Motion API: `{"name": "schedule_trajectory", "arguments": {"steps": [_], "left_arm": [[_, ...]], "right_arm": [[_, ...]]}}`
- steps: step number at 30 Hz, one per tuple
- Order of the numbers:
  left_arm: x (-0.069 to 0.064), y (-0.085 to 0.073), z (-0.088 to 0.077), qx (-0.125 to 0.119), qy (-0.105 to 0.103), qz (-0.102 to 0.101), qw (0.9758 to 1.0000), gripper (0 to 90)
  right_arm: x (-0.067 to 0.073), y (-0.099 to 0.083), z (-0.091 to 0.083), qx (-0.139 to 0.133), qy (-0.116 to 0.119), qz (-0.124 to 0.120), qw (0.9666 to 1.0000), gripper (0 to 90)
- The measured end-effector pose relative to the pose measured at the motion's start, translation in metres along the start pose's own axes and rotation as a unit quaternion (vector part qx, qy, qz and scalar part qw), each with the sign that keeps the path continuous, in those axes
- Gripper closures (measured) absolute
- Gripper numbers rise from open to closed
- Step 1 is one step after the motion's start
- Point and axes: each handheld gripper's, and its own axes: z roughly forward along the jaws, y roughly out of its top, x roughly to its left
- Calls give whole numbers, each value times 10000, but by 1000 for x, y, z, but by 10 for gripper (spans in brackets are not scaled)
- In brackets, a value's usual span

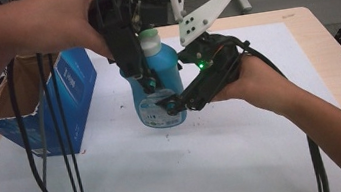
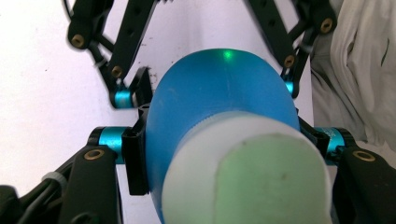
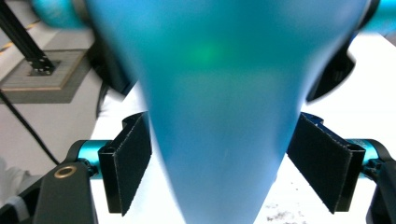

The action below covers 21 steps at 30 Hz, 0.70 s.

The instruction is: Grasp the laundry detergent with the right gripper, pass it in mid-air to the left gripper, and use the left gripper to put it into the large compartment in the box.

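Two grippers meet at the blue plastic detergent bottle (image 1: 159, 85) mid-counter: left gripper (image 1: 149, 81) jaws pinch its upper body; right gripper (image 1: 172, 105) jaws stand spread beside it. Handover done; placing remains.

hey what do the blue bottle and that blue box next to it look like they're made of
Blue bottle: probably plastic, smooth with a matte, faintly translucent sheen that takes a soft green glow; pale cap looks like duller plastic. Blue box: likely cardboard, since the torn open rim shows raw brown board under the printed blue skin.
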Motion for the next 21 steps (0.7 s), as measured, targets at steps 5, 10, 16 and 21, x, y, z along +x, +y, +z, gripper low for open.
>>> {"name": "schedule_trajectory", "arguments": {"steps": [5, 10, 16, 21], "left_arm": [[0, -3, -7, 48, 47, -72, 10000, 377], [0, -8, -19, 82, 122, -299, 9994, 377], [2, -16, -40, 121, 267, -566, 9980, 377], [3, -22, -55, 195, 363, -794, 9960, 377]], "right_arm": [[1, -3, -8, 76, -65, 148, 9998, 122], [2, -6, -21, 459, -313, 237, 9982, 122], [-3, -11, -55, 839, -395, 465, 9946, 122], [0, -11, -79, 1596, -256, 267, 9865, 121]]}}
